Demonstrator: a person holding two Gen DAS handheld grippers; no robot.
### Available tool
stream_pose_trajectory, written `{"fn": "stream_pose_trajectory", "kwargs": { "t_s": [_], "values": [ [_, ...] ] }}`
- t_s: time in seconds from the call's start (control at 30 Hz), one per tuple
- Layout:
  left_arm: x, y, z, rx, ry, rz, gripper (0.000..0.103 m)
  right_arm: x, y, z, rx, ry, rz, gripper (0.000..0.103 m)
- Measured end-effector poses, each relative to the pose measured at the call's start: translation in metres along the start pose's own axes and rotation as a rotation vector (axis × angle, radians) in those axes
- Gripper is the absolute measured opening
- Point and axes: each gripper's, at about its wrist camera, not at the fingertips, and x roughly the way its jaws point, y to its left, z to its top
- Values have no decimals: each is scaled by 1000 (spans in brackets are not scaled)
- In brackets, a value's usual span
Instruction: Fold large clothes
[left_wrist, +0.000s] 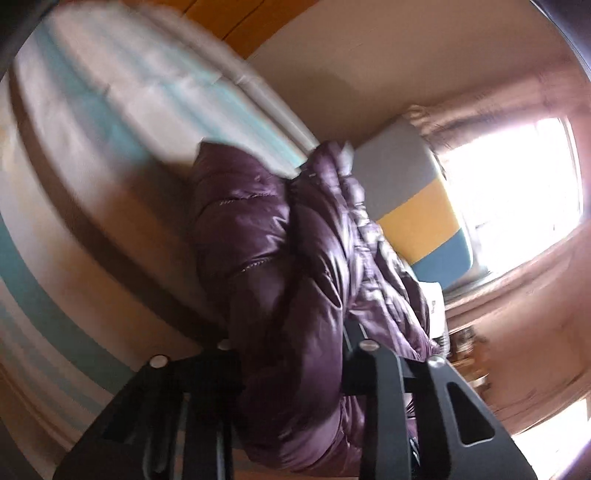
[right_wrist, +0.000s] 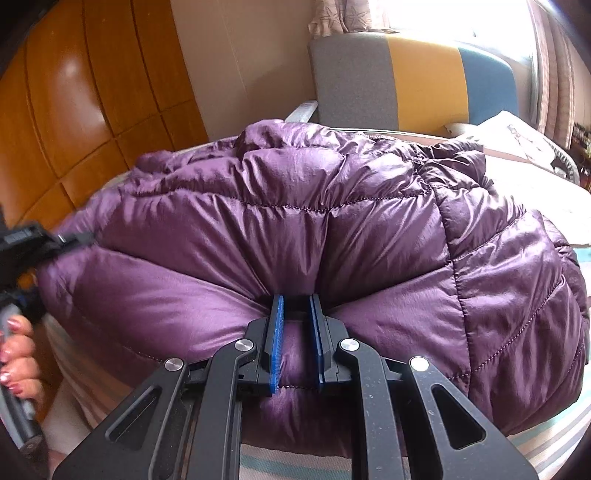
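Note:
A puffy purple quilted jacket (right_wrist: 369, 240) lies bunched on a bed with a striped sheet (right_wrist: 554, 443). My right gripper (right_wrist: 297, 332) is shut on the jacket's near hem, a fold of fabric pinched between its blue pads (right_wrist: 276, 332). In the right wrist view my left gripper (right_wrist: 70, 238) grips the jacket's left edge, with a person's hand (right_wrist: 18, 354) on its handle. In the tilted, blurred left wrist view the jacket (left_wrist: 258, 240) fills the gap of my left gripper (left_wrist: 291, 354); fabric hides the fingertips.
A grey, yellow and blue headboard (right_wrist: 406, 81) stands behind the bed. An orange-brown wooden wardrobe (right_wrist: 74, 110) is to the left. A bright curtained window (left_wrist: 517, 184) is past the headboard. White printed cloth or paper (right_wrist: 517, 133) lies at the bed's far right.

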Motion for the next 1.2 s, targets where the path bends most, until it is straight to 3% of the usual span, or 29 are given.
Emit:
{"fn": "stream_pose_trajectory", "kwargs": {
  "t_s": [0.17, 0.33, 0.5, 0.7, 0.83, 1.07, 1.2],
  "values": [
    [-24, -71, -12, 260, -103, -58, 22, 2, -1, -1, 13, -6, -6, 14],
    [-34, -112, -22, 414, -164, -42, 22, -14, -12, 3, 74, -31, 51, 14],
    [-42, -129, -25, 463, -193, -19, 22, -46, -37, 6, 104, -102, -51, 14],
    [-46, -151, -35, 522, -212, -7, 23, -51, -76, 6, 144, -68, -228, 14],
    [-49, -168, -45, 560, -224, -23, 23, -37, -93, 0, 160, -11, -211, 14],
    [-50, -204, -68, 642, -233, -58, 26, -29, -106, 1, 186, 10, -122, 14],
    [-45, -225, -86, 701, -221, -67, 28, -46, -108, 5, 211, -15, -99, 14]
  ]
}}
